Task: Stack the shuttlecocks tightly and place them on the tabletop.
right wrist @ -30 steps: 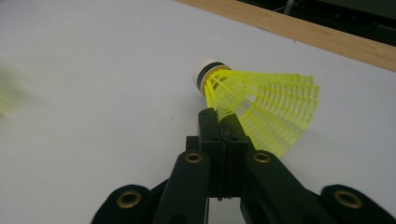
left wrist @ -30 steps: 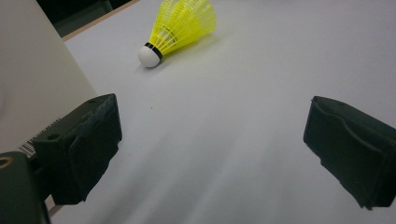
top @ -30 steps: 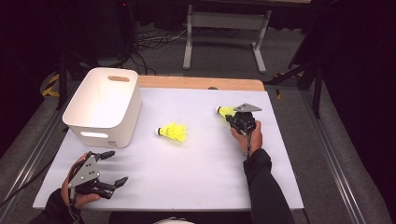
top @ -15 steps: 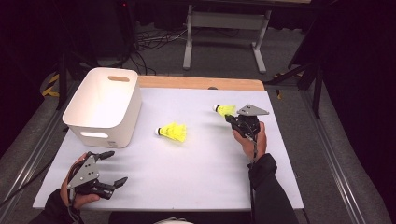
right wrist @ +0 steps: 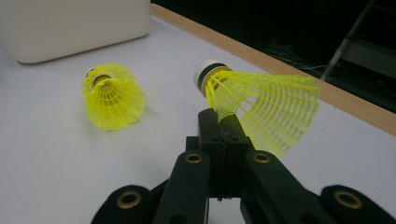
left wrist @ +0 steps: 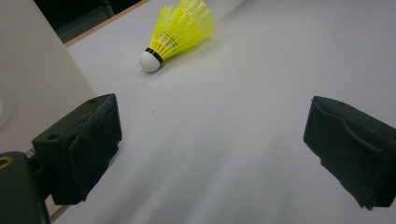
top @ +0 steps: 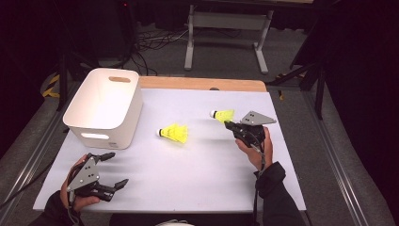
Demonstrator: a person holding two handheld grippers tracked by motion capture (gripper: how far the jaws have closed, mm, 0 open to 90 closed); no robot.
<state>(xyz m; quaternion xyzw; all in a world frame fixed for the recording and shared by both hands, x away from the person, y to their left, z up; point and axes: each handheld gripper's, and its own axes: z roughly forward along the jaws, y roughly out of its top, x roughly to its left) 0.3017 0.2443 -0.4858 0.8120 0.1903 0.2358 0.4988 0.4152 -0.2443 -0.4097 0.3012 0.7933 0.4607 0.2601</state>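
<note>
Shuttlecocks: one yellow plastic shuttlecock [top: 223,114] is pinched in the closed right gripper [top: 230,125], away from the white plastic bin [top: 126,113]; the second yellow shuttlecock [top: 174,133] lies beside that bin; the left gripper [top: 112,169] gapes empty.

White-topped table [top: 197,174] with a white bin [top: 104,110] and one yellow shuttlecock [top: 174,133].

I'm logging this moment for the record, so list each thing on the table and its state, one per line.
Held shuttlecock: lifted off the table, skirt pinched in the right hand-held gripper.
Second shuttlecock: lying on its side, free.
White bin: upright, open-topped; nothing seen inside.
Right hand-held gripper: shut on the held shuttlecock.
Left hand-held gripper: open, nothing between its jaws.
White table: bears the bin and the free shuttlecock.
</note>
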